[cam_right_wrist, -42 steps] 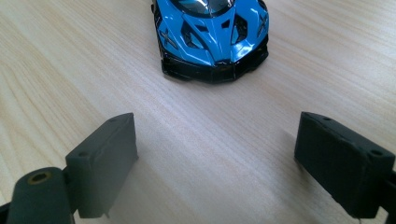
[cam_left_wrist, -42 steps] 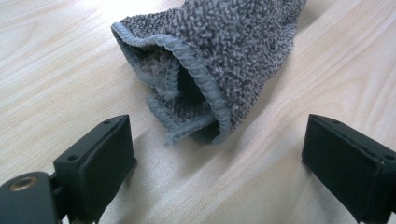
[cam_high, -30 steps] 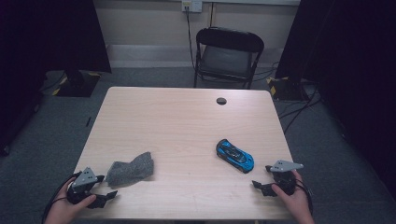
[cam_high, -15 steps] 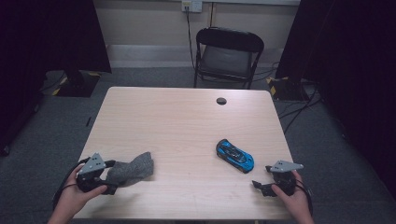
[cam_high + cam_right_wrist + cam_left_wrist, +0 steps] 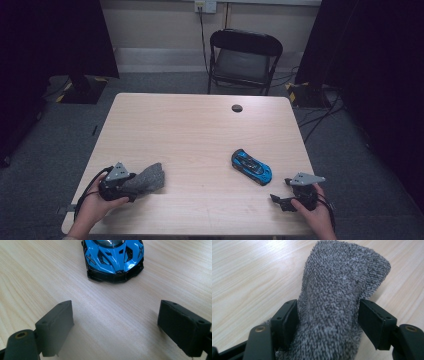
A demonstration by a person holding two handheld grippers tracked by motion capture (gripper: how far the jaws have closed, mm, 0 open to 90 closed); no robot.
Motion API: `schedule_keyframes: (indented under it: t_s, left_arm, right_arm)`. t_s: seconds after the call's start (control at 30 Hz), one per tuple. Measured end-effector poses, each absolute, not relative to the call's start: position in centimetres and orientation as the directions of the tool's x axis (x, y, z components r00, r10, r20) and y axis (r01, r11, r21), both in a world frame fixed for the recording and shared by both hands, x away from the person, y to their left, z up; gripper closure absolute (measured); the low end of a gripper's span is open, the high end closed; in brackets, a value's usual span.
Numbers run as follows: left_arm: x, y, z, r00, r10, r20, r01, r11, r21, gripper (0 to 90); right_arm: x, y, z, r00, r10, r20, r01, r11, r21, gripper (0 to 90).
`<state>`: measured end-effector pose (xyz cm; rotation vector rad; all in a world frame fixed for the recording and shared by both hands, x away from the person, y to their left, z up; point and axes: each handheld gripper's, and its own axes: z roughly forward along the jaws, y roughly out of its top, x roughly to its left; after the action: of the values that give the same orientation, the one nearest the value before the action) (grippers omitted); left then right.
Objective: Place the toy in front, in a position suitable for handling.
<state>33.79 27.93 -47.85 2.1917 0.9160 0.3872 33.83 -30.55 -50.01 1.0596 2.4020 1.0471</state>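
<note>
A crumpled grey cloth (image 5: 149, 176) lies near the table's front left corner. My left gripper (image 5: 131, 187) has come in over its near end; its jaws have just been closing, and in the left gripper view the cloth (image 5: 337, 290) fills the gap of the left gripper (image 5: 328, 312) and touches both pads. A blue toy car (image 5: 251, 166) sits front right on the table. My right gripper (image 5: 276, 200) rests just in front of it, open, and in the right gripper view the car's nose (image 5: 113, 257) lies beyond the empty gap of the right gripper (image 5: 117, 307).
The light wooden table (image 5: 190, 125) has a small black round cap (image 5: 237, 108) near its far edge. A black folding chair (image 5: 245, 55) stands behind the table. Dark curtains hang at both sides.
My left gripper has moved right and forward onto the grey cloth, and its jaws now sit around the cloth's near end. The right gripper and the car have not moved.
</note>
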Motion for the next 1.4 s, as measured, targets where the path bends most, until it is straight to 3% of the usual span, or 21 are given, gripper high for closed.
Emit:
schedule_keyframes:
  t_s: [0.27, 0.4, 0.53, 1.17, 1.4]
  left_arm:
    - [33.9, 27.9, -48.3, 0.704, 0.710, 0.004, 0.490, -0.489, 0.722, 32.1]
    - [34.0, 28.1, -48.4, 0.703, 0.711, 0.006, 0.491, -0.492, 0.719, 41.5]
    - [33.9, 28.2, -48.2, 0.713, 0.701, -0.022, 0.496, -0.482, 0.723, 60.9]
    - [33.9, 28.3, -48.2, 0.716, 0.697, -0.038, 0.495, -0.470, 0.731, 61.2]
    - [33.9, 28.3, -48.2, 0.710, 0.703, -0.045, 0.502, -0.460, 0.733, 60.7]
  right_arm:
    - [35.1, -28.4, -48.2, -0.705, 0.708, -0.042, 0.448, 0.491, 0.747, 12.9]
    - [36.5, -27.4, -47.6, -0.708, 0.705, -0.028, 0.445, 0.477, 0.757, 12.9]
    - [38.9, -25.5, -47.9, -0.713, 0.700, -0.027, 0.462, 0.499, 0.733, 12.8]
    - [42.2, -22.5, -49.7, -0.722, 0.691, 0.007, 0.496, 0.511, 0.702, 13.2]
    - [42.0, -22.6, -49.7, -0.720, 0.694, 0.014, 0.493, 0.497, 0.715, 22.8]
